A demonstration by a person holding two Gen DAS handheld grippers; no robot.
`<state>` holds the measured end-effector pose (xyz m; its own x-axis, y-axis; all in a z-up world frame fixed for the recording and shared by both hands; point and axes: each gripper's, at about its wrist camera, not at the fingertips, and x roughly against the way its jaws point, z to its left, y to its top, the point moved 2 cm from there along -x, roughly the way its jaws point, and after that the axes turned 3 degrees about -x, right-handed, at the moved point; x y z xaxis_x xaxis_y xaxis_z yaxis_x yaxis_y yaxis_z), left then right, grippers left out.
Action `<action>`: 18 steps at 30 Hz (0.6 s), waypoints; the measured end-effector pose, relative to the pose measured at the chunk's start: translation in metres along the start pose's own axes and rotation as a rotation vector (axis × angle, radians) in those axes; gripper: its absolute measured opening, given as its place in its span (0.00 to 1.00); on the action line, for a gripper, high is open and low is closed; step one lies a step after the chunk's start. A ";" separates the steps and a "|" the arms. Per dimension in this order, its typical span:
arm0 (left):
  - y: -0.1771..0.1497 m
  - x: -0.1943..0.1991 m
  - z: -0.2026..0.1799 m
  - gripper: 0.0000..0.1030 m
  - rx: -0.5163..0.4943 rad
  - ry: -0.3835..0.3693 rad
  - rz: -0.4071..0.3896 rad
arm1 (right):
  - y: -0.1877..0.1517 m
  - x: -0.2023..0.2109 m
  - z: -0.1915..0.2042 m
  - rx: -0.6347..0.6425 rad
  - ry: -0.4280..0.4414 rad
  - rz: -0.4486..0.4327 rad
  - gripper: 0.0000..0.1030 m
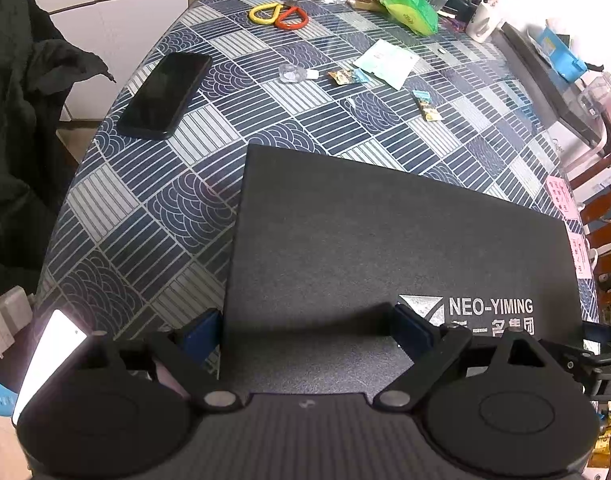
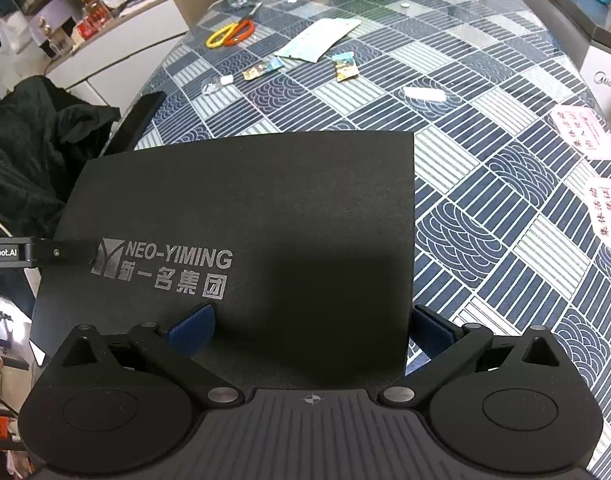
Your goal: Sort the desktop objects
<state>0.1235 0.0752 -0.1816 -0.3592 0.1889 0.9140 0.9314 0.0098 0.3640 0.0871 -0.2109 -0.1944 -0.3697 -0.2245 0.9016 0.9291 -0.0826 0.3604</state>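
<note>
A flat black box (image 1: pixel 385 240) printed NEO-YIMING lies at the table's near edge. My left gripper (image 1: pixel 307 334) is open above its near left corner, with one blue pad left of the box edge and the other over the lid. My right gripper (image 2: pixel 313 328) is open at the near right corner of the black box (image 2: pixel 265 200), its fingers on either side of the right edge. Farther back lie a black phone (image 1: pixel 165 96), yellow-and-orange scissors (image 1: pixel 279 16), two candy wrappers (image 1: pixel 345 77) (image 1: pixel 427 106), a small clear object (image 1: pixel 291 74) and a pale paper packet (image 1: pixel 387 62).
A green bag (image 1: pixel 411 8), bottles and pen holders crowd the table's far edge. A white eraser-like block (image 2: pixel 423 94) and pink notes (image 2: pixel 585 132) lie to the right. A dark garment (image 2: pixel 33 152) hangs off the left side. Patterned tablecloth (image 2: pixel 505 208) shows right of the box.
</note>
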 end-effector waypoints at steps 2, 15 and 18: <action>-0.002 0.001 0.000 1.00 0.002 0.002 -0.012 | 0.000 0.000 0.000 -0.009 -0.003 -0.002 1.00; -0.010 0.005 0.000 1.00 0.024 0.014 -0.051 | -0.008 0.002 -0.006 -0.040 0.019 -0.006 1.00; -0.015 0.008 -0.004 1.00 0.011 0.032 -0.044 | -0.014 0.004 -0.008 -0.044 0.034 0.002 1.00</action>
<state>0.1060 0.0723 -0.1790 -0.4017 0.1565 0.9023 0.9150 0.0284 0.4024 0.0724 -0.2181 -0.1978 -0.3683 -0.2577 0.8933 0.9295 -0.1245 0.3473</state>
